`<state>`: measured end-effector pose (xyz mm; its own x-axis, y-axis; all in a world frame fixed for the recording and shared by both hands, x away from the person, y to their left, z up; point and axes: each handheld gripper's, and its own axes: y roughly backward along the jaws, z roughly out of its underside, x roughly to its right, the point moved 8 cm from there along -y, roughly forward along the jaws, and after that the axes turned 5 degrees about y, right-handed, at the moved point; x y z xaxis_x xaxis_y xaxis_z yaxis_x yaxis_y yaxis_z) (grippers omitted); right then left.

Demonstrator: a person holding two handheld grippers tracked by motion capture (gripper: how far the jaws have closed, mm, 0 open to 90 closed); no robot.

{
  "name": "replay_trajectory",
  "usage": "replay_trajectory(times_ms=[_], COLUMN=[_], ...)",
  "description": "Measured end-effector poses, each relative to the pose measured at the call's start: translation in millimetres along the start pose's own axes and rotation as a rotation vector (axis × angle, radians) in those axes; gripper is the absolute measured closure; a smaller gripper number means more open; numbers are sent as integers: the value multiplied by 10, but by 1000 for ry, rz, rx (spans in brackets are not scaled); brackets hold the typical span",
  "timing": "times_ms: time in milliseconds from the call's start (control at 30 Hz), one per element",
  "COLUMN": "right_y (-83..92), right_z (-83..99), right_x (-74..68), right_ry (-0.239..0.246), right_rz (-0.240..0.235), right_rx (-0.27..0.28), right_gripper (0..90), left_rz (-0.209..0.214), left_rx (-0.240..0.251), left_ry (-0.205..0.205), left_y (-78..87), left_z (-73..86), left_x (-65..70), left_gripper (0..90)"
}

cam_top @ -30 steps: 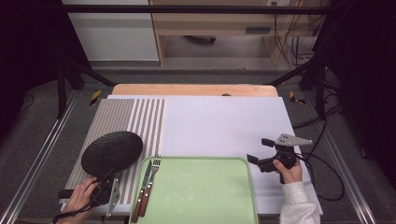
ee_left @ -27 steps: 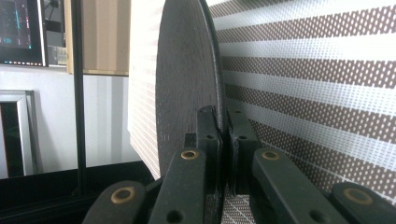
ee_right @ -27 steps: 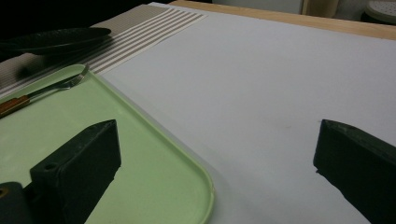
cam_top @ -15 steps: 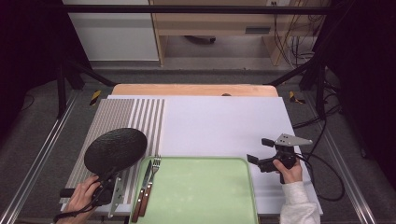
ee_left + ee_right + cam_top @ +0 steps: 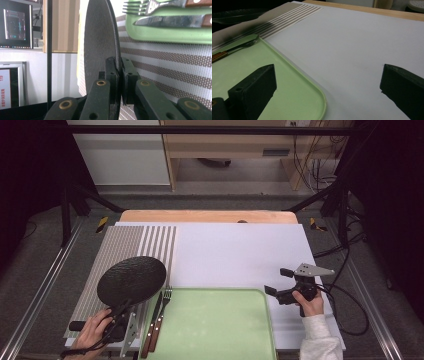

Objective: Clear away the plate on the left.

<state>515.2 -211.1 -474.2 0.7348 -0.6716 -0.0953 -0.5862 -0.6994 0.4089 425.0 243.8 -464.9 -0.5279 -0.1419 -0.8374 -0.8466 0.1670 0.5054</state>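
Note:
A round black plate (image 5: pixel 131 280) hangs tilted above the striped placemat (image 5: pixel 125 245) at the table's front left. My left gripper (image 5: pixel 120 312) is shut on its near rim. In the left gripper view the plate (image 5: pixel 100 45) stands edge-on, with the rim pinched in my left gripper (image 5: pixel 119 75). My right gripper (image 5: pixel 278 281) hovers open at the right, just past the green tray's far right corner. The right gripper view shows my right gripper (image 5: pixel 329 82) with its jaws wide apart and nothing between them, over the tray's rim (image 5: pixel 322 100) and the white mat (image 5: pixel 362 40).
A green tray (image 5: pixel 220 320) lies at the front centre. A fork (image 5: pixel 162 312) and a wooden-handled knife (image 5: pixel 152 320) rest on its left edge, close beside the plate. A white mat (image 5: pixel 235 250) covers the table's middle and a wooden board (image 5: pixel 210 216) runs along the back.
The left gripper has lifted the black plate and carried it a little to the right, toward the tray. The right gripper has kept still.

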Motion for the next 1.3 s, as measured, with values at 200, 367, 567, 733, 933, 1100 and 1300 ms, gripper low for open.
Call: replay_trajectory(times_ms=[200,367,567,733,933,1100,1300], right_y=[1,0,1,4,5,1,3], right_z=[0,3,2,0,0,2,1], right_x=[-1,3,3,3,3,1,4], right_ry=[1,0,1,1,0,-1,1], right_rz=[-1,1,0,0,-1,0,1], right_rx=[0,-1,1,2,2,0,1], right_gripper=[11,11,11,11,11,11,11], left_rz=[2,4,1,1,12,12,16], left_rx=[19,40,68,100,125,140,163], left_ry=[-10,-16,-28,-40,-52,-58,-69], left_y=[11,12,34,71,97,130,153], left_z=[-117,-215,-370,-520,-651,-738,-839], left_x=[-25,-34,-53,-64,-48,-46,-20], left_gripper=[853,851,851,851,849,848,846])
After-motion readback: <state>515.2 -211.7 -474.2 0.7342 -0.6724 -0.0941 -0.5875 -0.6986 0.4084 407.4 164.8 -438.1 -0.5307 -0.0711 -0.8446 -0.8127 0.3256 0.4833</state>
